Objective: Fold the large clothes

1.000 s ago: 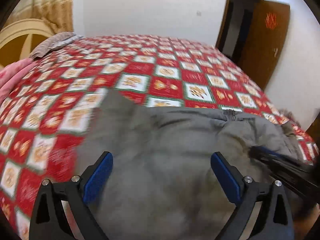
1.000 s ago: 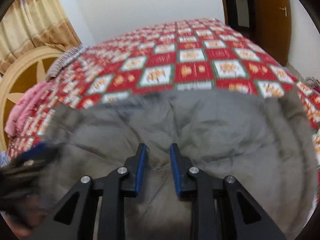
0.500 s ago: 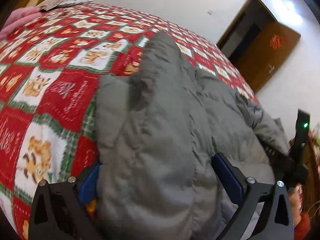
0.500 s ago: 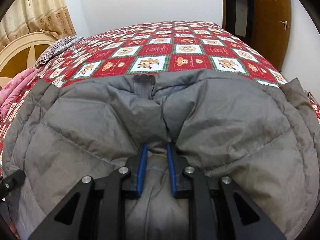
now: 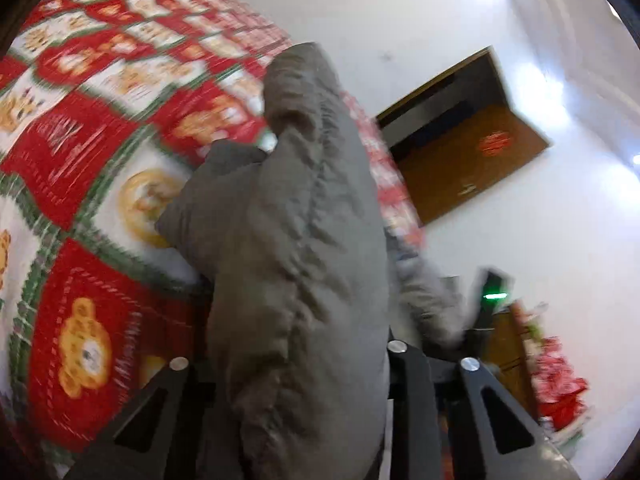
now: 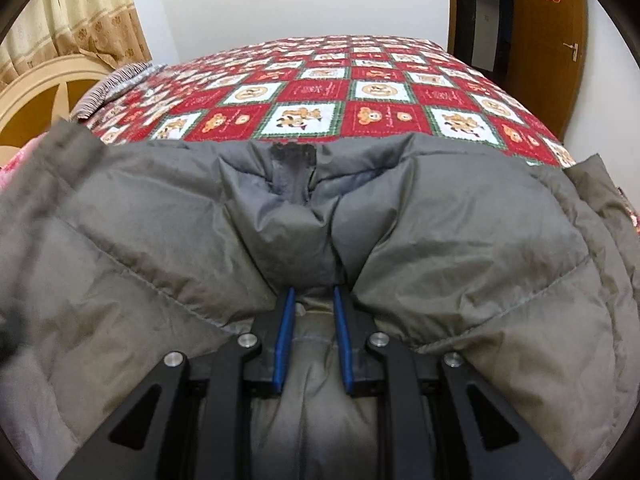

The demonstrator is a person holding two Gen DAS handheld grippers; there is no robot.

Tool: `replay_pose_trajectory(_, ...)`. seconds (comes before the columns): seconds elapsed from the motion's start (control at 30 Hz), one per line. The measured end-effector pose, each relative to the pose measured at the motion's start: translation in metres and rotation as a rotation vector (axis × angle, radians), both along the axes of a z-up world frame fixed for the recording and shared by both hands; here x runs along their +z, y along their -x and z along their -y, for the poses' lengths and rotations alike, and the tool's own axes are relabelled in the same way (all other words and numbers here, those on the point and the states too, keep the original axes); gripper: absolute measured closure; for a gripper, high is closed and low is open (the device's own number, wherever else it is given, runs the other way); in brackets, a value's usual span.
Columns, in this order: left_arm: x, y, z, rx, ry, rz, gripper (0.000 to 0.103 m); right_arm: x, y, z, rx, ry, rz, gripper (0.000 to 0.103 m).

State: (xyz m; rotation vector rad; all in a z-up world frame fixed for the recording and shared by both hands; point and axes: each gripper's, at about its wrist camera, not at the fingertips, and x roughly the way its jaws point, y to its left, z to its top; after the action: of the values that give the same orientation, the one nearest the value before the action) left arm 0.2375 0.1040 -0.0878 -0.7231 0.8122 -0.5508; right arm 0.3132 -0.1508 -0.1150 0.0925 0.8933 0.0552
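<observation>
Right wrist view shows our right gripper (image 6: 312, 336) pinching a bunched ridge of the grey down jacket (image 6: 460, 248), which lies spread across the near edge of the bed's red patchwork quilt (image 6: 360, 92); we judge this grip anchors one end for a fold. Left wrist view alone shows our left gripper (image 5: 296, 364) closing on a raised jacket edge, a thick fold between its jaws, plus the wooden door (image 5: 472, 168).

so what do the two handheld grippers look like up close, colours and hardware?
Right gripper: matte black angular linkage arms with triangular cut-outs, round silver pivot pins, and flat blue pads lining the inner faces of both fingers. Left gripper: same black arms and silver pins; its pads are hidden. No cables or hands show.
</observation>
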Motion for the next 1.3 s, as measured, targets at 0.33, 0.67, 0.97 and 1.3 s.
replay_pose_trajectory(0.33, 0.113, 0.054, 0.027, -0.101, -0.215, 0.231, 0.081, -0.009, 0.038, -0.074, -0.022, -0.593, -0.087, 0.078)
replay_pose_trajectory(0.67, 0.114, 0.079, 0.094, -0.099, -0.596, 0.311, 0.080, 0.010, 0.044, -0.043, 0.174, -0.737, -0.191, 0.079)
replay_pose_trajectory(0.97, 0.048, 0.095, 0.209, -0.230, -0.965, 0.352, 0.076, 0.052, 0.123, 0.113, -0.005, -0.524, 0.020, 0.066)
replay_pose_trajectory(1.3, -0.018, 0.134, 0.267, -0.219, -1.292, 0.587, 0.071, 0.064, 0.133, 0.150, 0.052, -0.629, 0.095, 0.021)
